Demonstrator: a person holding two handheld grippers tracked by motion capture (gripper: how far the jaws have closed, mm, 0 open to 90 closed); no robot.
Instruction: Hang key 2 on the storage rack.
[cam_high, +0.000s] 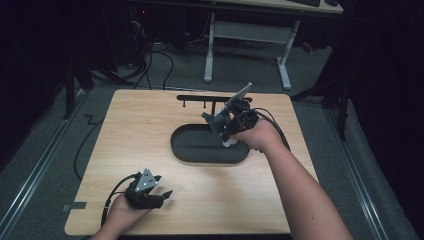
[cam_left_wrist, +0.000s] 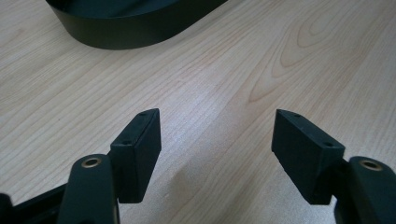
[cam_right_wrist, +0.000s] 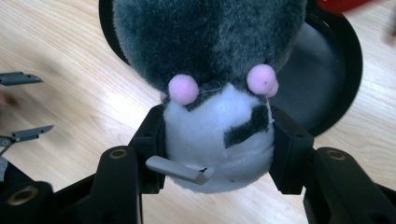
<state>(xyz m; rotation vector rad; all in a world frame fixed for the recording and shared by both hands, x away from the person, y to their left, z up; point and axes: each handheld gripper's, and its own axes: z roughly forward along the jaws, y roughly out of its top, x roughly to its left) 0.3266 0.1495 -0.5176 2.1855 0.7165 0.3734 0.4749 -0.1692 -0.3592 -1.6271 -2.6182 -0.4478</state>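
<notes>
My light wooden table (cam_high: 150, 130) carries a black oval tray (cam_high: 190, 150) and a low black rack (cam_high: 200, 98).

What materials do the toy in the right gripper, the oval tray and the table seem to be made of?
Plush toy: soft synthetic fur, grey and white, fuzzy fibres visible.
Tray: probably black plastic or coated metal, smooth with a dull sheen.
Table: light wood or wood-look laminate, showing grain lines.

Both grippers are black: the left gripper (cam_high: 162, 194) carries a grey three-cornered plate and a trailing black cable. Its blocky fingers (cam_left_wrist: 140, 149) show small screw holes and brass-coloured pivot bushings. The right gripper (cam_right_wrist: 219, 154) looks alike, and the forearms seem bare of sleeves.
</notes>
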